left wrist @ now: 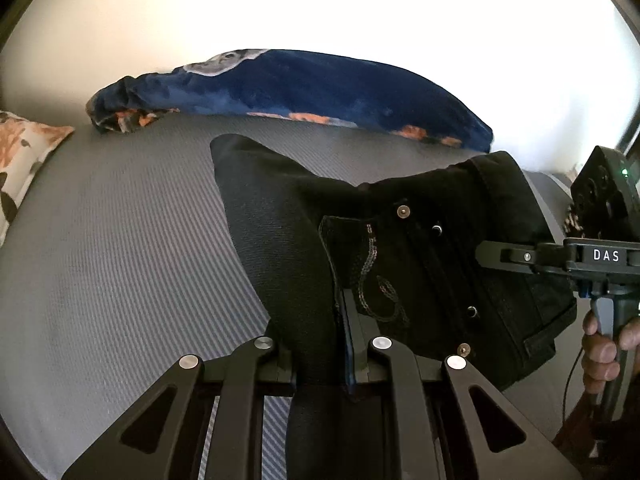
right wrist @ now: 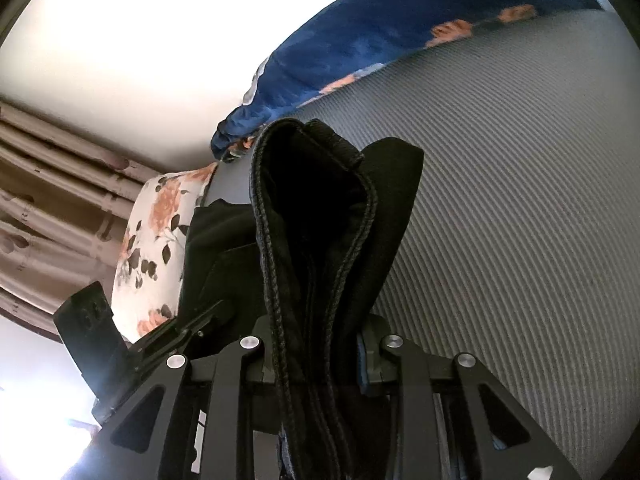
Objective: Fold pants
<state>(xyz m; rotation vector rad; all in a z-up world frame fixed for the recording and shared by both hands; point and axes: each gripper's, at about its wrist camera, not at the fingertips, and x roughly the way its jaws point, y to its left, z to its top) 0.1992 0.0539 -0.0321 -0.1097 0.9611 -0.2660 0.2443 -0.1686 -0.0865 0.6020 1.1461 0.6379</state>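
Black jeans (left wrist: 400, 248) with metal rivets and a stitched back pocket hang lifted over the grey ribbed bed cover (left wrist: 120, 248). My left gripper (left wrist: 326, 356) is shut on one part of the pants, the dark cloth bunched between its jaws. In the left wrist view the right gripper (left wrist: 492, 256) comes in from the right, clamped on the waistband side, with a person's hand on its handle. In the right wrist view my right gripper (right wrist: 316, 356) is shut on thick folded layers of the jeans (right wrist: 320, 220), seams running up between the jaws. The left gripper (right wrist: 192, 328) shows at lower left, holding the cloth.
A dark blue blanket (left wrist: 300, 88) with orange flowers lies bunched along the bed's far side. A floral pillow (left wrist: 20, 152), white with orange roses, sits at the left end; the floral pillow (right wrist: 156, 240) also shows in the right wrist view. Brownish curtains (right wrist: 48, 184) hang beyond.
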